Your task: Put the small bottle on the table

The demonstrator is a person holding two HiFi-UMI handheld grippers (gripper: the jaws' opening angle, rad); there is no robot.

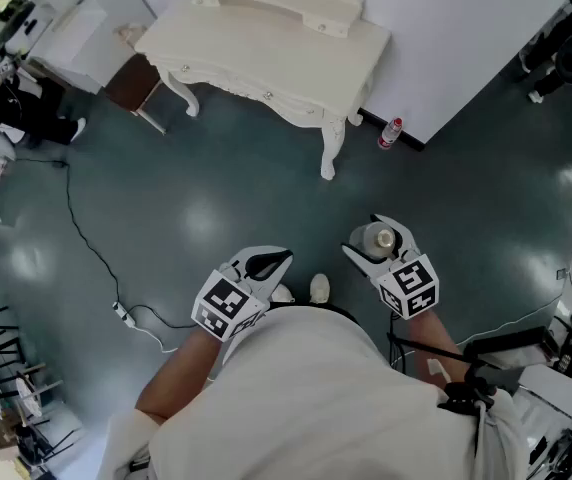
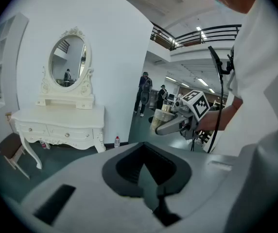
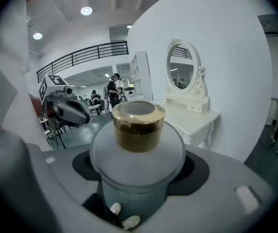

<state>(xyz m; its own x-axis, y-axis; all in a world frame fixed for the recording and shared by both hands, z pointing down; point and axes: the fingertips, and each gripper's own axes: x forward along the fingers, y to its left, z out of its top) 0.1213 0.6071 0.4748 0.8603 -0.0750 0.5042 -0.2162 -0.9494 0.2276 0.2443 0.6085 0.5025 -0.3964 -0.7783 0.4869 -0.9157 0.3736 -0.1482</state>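
The small bottle [image 1: 381, 239], a pale round one with a gold cap, sits upright between the jaws of my right gripper [image 1: 370, 236], which is shut on it above the dark floor. In the right gripper view the bottle [image 3: 138, 130] fills the gap of the right gripper [image 3: 139, 181]. My left gripper [image 1: 269, 262] hangs beside it to the left, shut and holding nothing; its jaws [image 2: 147, 178] meet with no gap. The white dressing table [image 1: 266, 43] stands ahead across the floor, its top bare. From the left gripper view the bottle [image 2: 160, 120] shows at the right.
An oval mirror [image 2: 67, 62] stands on the table [image 2: 56, 118] against a white wall. A red-capped plastic bottle [image 1: 391, 133] stands on the floor by the table's right leg. A brown stool [image 1: 131, 83] is left of it, and a cable [image 1: 86, 238] trails over the floor.
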